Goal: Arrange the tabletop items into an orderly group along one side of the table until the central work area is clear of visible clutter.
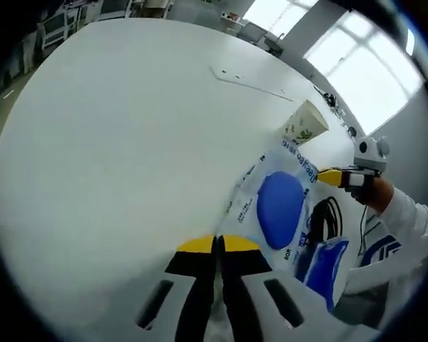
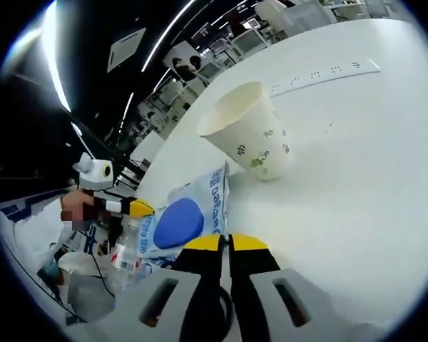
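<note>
Both grippers — left (image 1: pixel 217 244), right (image 2: pixel 225 242) — pinch the bag's (image 1: pixel 279 208) edges; cup (image 2: pixel 248 130) beside it, bare table (image 1: pixel 114 135) beyond.

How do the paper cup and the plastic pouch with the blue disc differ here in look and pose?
The paper cup is a stiff off-white cone printed with small green leaves; the plastic pouch is soft, flat and translucent, with blue lettering and a blue disc inside. The cup stands tilted on the table with its open mouth showing; the pouch lies beside it, one edge raised near the right gripper. Both rest on the white table.
</note>
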Action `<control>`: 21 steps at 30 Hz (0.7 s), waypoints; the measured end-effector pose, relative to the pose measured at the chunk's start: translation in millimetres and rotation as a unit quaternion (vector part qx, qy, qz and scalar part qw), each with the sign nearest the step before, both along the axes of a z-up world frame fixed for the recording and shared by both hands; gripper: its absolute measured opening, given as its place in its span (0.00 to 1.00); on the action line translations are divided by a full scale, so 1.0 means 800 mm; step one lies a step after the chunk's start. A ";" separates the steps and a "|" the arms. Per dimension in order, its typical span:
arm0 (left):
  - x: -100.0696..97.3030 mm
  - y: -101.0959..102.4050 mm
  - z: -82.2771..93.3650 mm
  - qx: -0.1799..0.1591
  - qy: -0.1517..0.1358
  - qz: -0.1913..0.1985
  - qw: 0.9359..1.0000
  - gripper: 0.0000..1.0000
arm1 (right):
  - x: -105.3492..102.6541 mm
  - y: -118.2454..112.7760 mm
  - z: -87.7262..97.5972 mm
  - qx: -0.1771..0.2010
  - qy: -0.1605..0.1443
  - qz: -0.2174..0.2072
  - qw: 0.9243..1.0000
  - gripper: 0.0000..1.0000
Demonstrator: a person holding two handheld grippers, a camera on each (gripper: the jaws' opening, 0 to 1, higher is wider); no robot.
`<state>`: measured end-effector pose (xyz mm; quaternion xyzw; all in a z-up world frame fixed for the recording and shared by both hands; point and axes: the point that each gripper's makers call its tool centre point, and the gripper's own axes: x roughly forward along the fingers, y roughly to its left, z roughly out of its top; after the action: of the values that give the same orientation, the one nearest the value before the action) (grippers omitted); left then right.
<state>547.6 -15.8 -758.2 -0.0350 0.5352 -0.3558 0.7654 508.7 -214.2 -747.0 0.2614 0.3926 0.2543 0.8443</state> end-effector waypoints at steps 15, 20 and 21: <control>0.003 0.004 0.006 -0.010 0.007 0.025 1.000 0.00 | 0.002 0.007 0.010 0.010 -0.005 0.001 1.000 0.00; 0.004 0.008 0.009 -0.012 0.002 0.030 0.999 0.00 | 0.002 0.013 0.015 0.014 -0.009 0.003 1.000 0.00; 0.005 0.009 0.010 -0.012 0.001 0.031 0.999 0.00 | 0.002 0.014 0.016 0.015 -0.010 0.004 1.000 0.00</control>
<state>551.6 -8.5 -750.6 -0.0612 0.5304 -0.3383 0.7749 510.5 -202.8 -733.9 0.2695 0.3816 0.2659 0.8432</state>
